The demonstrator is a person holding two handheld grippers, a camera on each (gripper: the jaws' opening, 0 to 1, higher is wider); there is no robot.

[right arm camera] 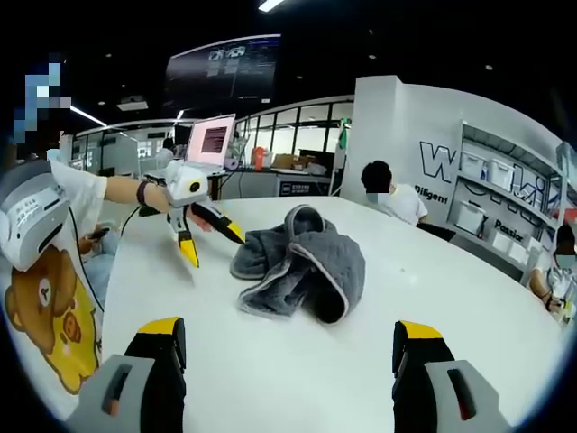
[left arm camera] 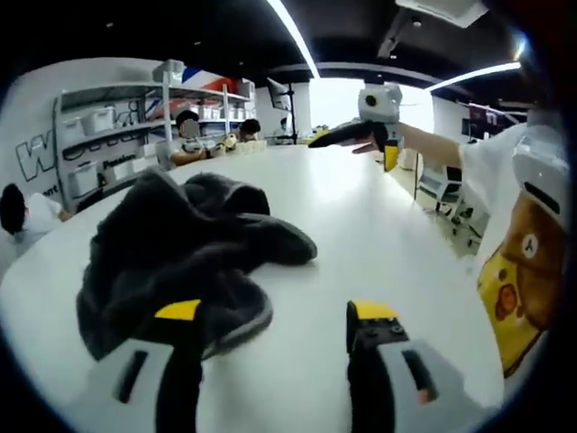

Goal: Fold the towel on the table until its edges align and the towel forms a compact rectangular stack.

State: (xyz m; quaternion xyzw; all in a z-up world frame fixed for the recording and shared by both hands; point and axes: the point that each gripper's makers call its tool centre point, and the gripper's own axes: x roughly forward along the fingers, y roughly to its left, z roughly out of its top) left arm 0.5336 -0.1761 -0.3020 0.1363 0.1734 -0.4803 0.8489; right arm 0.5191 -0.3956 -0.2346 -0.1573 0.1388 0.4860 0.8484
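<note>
Plainly, the towel (left arm camera: 180,257) is not folded: it lies as a dark grey, fluffy, crumpled heap with a paler edge trim, on the white table (left arm camera: 379,234). In the right gripper view the towel (right arm camera: 302,266) sits near the table's middle, bunched with overlapping folds. The left gripper (left arm camera: 275,316) hangs just before the heap, jaws spread apart and empty. The right gripper (right arm camera: 288,338) also stands wide apart, holding nothing, well back from the cloth.
</note>
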